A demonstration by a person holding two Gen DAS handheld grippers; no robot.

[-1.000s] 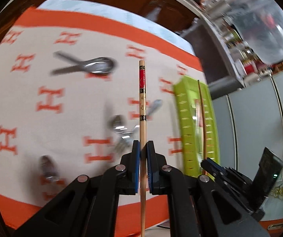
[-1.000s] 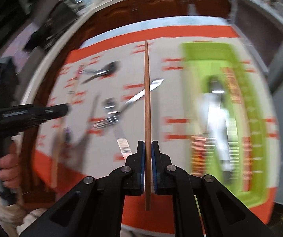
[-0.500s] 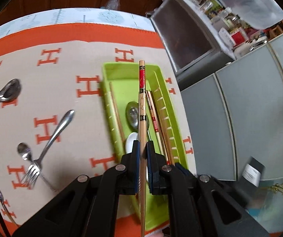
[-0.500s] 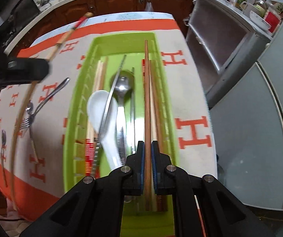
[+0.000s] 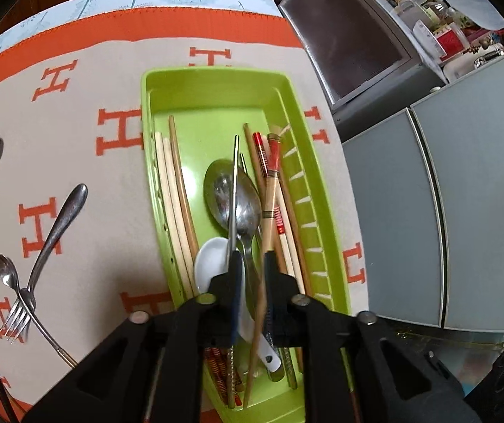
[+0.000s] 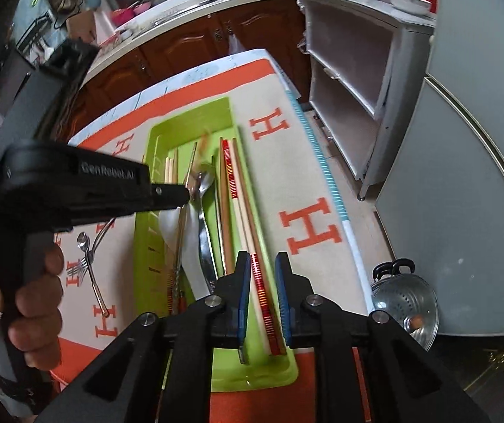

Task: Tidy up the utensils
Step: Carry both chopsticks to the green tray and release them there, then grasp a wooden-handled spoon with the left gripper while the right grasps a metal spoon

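Both my grippers, left point(image 5: 252, 264) and right point(image 6: 263, 266), have just parted narrowly over the green tray point(image 5: 216, 86); my chopsticks point(image 5: 268, 190) drop loose below them. Forks and spoons remain outside.

Dark wooden cabinets point(image 6: 188, 46) under a pale countertop point(image 6: 195, 10), grey cupboard doors point(image 5: 463, 211), and an open white shelf unit point(image 6: 350, 105).

The left gripper point(image 5: 252, 264) is positioned above the green tray point(image 5: 297, 112) — its jaws have just been opening, and a red-banded chopstick point(image 5: 269, 197) is seen loose between them.
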